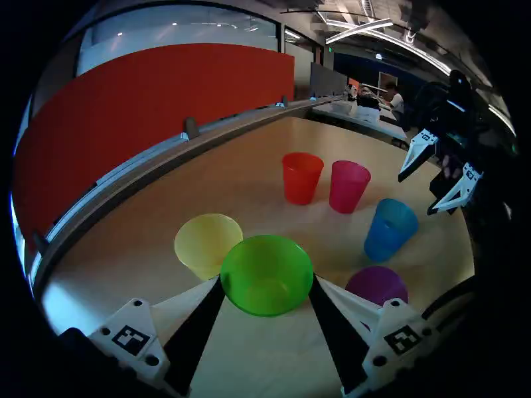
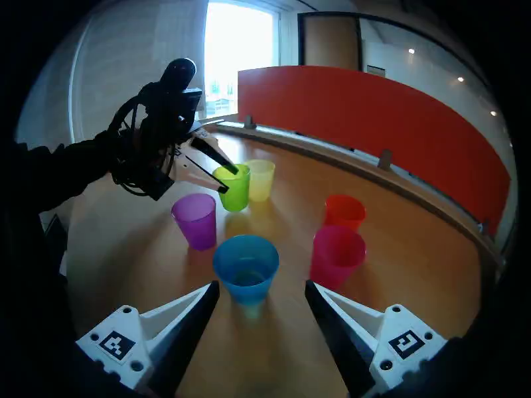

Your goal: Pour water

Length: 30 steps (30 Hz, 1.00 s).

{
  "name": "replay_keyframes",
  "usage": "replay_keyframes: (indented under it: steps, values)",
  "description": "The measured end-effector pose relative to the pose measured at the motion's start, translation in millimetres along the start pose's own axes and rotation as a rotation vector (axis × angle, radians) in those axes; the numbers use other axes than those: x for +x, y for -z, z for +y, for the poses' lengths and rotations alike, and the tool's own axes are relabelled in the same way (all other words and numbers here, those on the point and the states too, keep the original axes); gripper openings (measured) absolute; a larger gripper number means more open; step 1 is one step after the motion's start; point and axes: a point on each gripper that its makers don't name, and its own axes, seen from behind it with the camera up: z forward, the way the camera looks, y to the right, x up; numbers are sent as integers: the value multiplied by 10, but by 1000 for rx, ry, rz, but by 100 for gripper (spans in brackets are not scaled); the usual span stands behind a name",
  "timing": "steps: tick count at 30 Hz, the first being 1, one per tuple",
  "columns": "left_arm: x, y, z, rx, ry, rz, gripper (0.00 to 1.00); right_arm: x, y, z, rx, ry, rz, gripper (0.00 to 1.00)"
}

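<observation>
Green cup (image 1: 265, 265) is pinched by the left gripper (image 1: 265, 281); squeeze gently and keep its rim level when lifting. Right gripper (image 2: 261, 286) stands spread before the blue cup (image 2: 245, 262).

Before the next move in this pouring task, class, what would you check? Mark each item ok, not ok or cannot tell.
1. Left claw grips the green cup, one finger on each side: ok.
2. Green cup stands upright: ok.
3. Water in the green cup: cannot tell.
4. Right claw is open, with the blue cup between its fingertips and not gripped: ok.
5. Room around the green cup: the yellow cup stands close beside it and might get knocked: not ok.
6. Purple cup, orange cup and pink cup are upright: ok.
</observation>
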Motion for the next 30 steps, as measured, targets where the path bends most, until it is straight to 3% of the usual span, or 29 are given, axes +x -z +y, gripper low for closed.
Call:
replay_keyframes:
  steps: [16,30]
  values:
    - [173,258,-48,30,-1,37,87,-51,-179,-84,34,32,-42,100]
    - [211,333,-56,37,1,46,86,-108,-395,-109,66,45,-70,100]
